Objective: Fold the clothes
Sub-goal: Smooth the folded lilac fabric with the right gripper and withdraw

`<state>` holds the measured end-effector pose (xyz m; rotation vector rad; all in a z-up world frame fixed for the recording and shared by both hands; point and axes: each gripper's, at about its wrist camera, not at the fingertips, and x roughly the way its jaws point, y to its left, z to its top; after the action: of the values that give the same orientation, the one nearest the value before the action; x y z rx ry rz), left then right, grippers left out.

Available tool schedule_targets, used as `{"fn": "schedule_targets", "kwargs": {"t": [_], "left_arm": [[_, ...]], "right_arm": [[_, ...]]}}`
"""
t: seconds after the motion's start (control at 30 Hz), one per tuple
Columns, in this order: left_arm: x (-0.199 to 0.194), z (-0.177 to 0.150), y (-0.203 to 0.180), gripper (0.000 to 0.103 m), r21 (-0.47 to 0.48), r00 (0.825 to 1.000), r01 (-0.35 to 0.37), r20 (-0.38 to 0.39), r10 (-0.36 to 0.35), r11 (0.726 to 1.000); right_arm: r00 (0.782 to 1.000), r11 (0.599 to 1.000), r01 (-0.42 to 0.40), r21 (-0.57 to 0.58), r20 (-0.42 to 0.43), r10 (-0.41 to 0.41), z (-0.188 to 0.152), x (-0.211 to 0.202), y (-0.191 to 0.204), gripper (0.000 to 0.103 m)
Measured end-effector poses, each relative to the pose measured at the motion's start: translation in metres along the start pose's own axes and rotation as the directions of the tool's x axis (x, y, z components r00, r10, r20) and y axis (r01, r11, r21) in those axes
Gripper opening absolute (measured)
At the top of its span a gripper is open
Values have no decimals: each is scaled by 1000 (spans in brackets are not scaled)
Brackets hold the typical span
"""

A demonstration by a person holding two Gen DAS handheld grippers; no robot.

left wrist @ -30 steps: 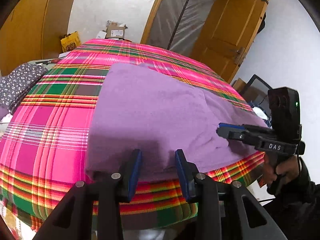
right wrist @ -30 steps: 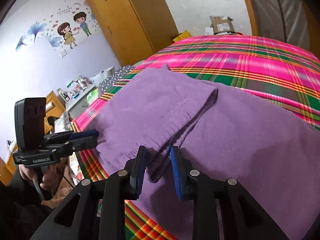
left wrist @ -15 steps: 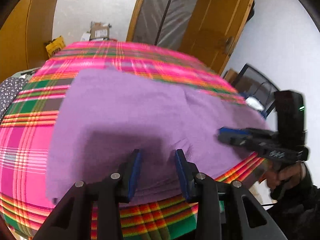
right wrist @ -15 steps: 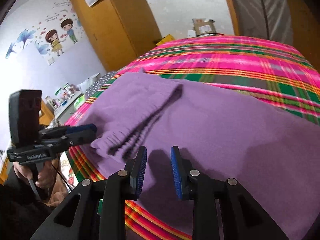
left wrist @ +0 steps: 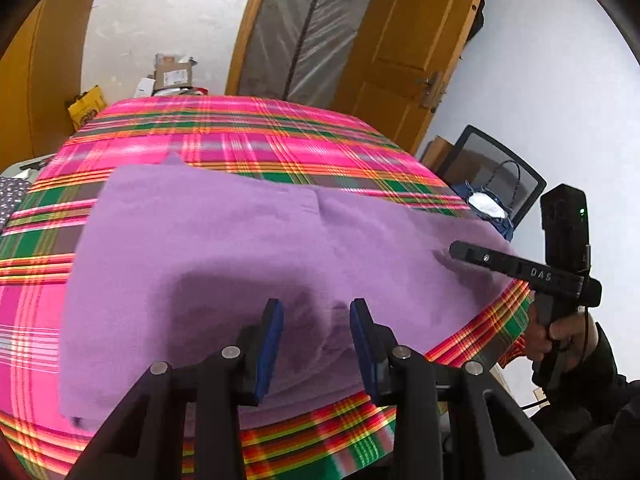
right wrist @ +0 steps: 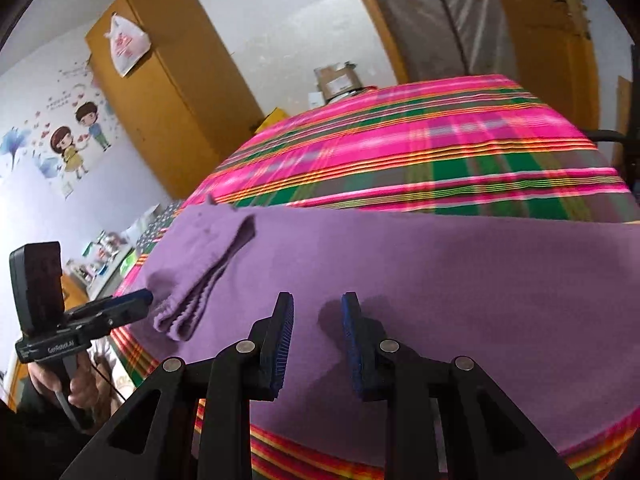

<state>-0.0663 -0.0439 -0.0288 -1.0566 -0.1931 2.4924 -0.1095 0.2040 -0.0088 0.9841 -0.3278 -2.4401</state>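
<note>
Room: bedroom with a pale wall bearing cartoon stickers [right wrist: 76,136], a tall orange-brown wooden wardrobe [right wrist: 168,80] and an orange-brown wooden door [left wrist: 416,40].
Surface: bed under a pink, green and orange plaid blanket [left wrist: 240,136], which fills most of both of your wrist views.
Garment: purple knitted garment [left wrist: 224,248], spread flat on the near part of the blanket and reaching to the bed's near edge.
Sleeve: purple ribbed-cuff sleeve [right wrist: 200,292], folded inward and lying on top of the garment's body near your left-hand side.
Left gripper: your black two-finger gripper with blue pads [left wrist: 316,336] hovers above the garment's near edge; jaws stand apart, nothing pinched between them.
Right gripper: your black two-finger gripper with blue pads [right wrist: 316,340] is poised over the flat purple cloth beside the sleeve; jaws stand apart, and no fabric is caught.
Hands: your left hand [right wrist: 76,380] and right hand [left wrist: 560,332] each grasp a gripper handle below the bed's edge.
Beyond the bed: brown cardboard box [left wrist: 174,74], yellow packet [left wrist: 86,106], white plastic bag [right wrist: 126,46] hanging on the wardrobe.
</note>
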Motion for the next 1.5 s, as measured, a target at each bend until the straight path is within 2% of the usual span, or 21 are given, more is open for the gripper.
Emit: {"fn": "schedule_targets", "kwargs": {"t": [0.23, 0.4, 0.63, 0.83, 0.9, 0.97, 1.27, 1.5], "left_arm": [[7, 1, -5, 35, 1, 1000, -1, -17, 1, 1000], [7, 5, -10, 35, 8, 1000, -2, -9, 2, 1000], [15, 14, -26, 35, 33, 999, -15, -28, 16, 999], [27, 19, -40, 35, 40, 999, 2, -47, 0, 999], [31, 19, -44, 35, 46, 998, 4, -55, -2, 999], [34, 20, -47, 35, 50, 998, 5, -65, -2, 999], [47, 19, -62, 35, 64, 995, 23, -95, -17, 998], [59, 15, -73, 35, 79, 992, 44, -120, -34, 996]], "right_arm": [[996, 994, 88, 58, 12, -88, -8, -19, -29, 27], [984, 980, 175, 91, 20, -178, -10, -33, -46, 27], [962, 961, 265, 81, 41, -269, -13, -51, -55, 29], [951, 950, 298, 95, 52, -304, -19, -66, -65, 31], [948, 946, 308, 105, 55, -314, -21, -70, -69, 38], [945, 942, 314, 117, 56, -322, -23, -74, -74, 39], [933, 928, 342, 147, 62, -354, -28, -90, -94, 40], [922, 905, 351, 239, 79, -379, -35, -118, -125, 40]]}}
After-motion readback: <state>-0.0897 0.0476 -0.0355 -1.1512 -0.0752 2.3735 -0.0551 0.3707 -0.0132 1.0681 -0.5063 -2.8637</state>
